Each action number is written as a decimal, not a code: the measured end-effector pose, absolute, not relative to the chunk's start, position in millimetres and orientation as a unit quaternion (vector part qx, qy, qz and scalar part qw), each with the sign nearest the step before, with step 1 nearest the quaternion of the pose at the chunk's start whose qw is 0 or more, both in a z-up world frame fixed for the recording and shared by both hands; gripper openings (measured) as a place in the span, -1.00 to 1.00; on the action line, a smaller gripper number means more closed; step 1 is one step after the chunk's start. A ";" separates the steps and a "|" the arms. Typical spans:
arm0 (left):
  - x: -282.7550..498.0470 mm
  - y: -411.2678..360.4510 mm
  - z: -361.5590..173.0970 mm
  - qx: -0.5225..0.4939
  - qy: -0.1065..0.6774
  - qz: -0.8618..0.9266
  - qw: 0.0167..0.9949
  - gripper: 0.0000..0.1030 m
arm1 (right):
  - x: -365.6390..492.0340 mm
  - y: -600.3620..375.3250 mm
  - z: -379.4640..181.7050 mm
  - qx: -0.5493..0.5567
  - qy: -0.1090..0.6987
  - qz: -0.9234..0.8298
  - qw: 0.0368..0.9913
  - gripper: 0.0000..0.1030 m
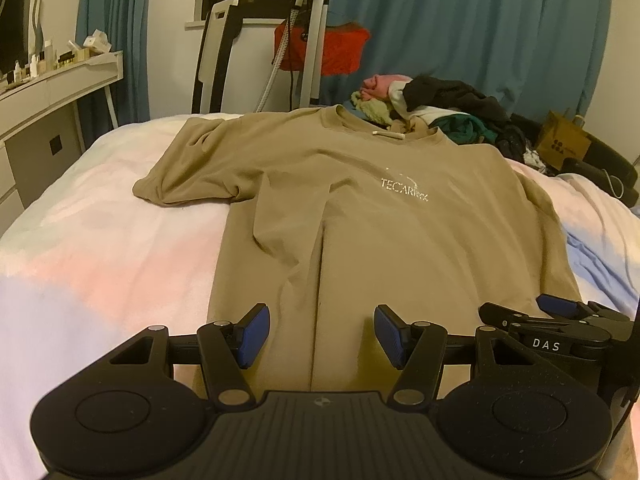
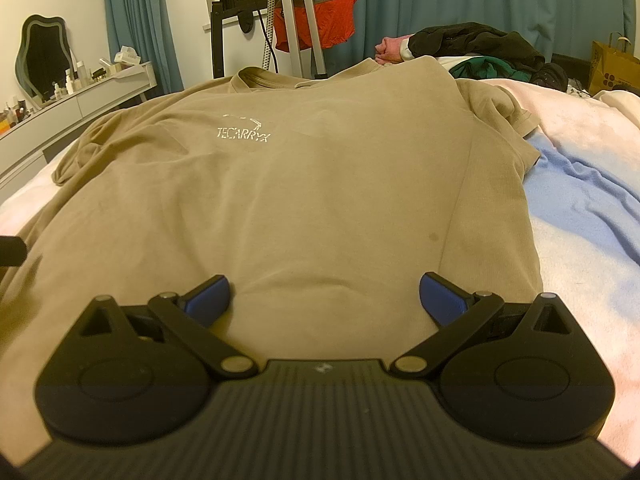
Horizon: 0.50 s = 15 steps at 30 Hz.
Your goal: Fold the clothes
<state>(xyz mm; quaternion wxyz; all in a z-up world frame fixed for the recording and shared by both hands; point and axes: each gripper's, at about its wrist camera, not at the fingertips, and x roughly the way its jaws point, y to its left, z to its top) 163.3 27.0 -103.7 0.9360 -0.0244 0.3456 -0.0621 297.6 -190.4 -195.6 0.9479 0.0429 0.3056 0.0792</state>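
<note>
A white vanity counter (image 1: 60, 76) lines the left wall; a tan T-shirt (image 1: 360, 208) lies flat on the pastel-sheeted bed (image 1: 100, 248), teal curtains (image 1: 480, 20) behind. The left claw (image 1: 322, 336) and right claw (image 2: 324, 300) are both spread apart above its hem.

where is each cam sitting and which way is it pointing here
Left wrist: on the left gripper at the hem, facing up the tan t-shirt toward the clothes pile; its open blue-padded fingers show, with the right gripper alongside.
Right wrist: on the right gripper, lower over the shirt, facing the same way; open fingers show.
Shared: shirt, bed, curtains, vanity.
</note>
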 end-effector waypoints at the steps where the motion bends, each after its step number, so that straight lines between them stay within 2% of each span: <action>1: 162.8 26.7 -103.2 -0.024 0.345 -0.062 0.936 0.18 | 297.6 -190.4 -195.6 0.043 0.306 0.079 0.948 1.00; 15: 158.8 28.7 -96.9 -0.030 0.335 -0.069 0.939 0.20 | 297.2 -188.4 -196.2 0.042 0.305 0.078 0.948 1.00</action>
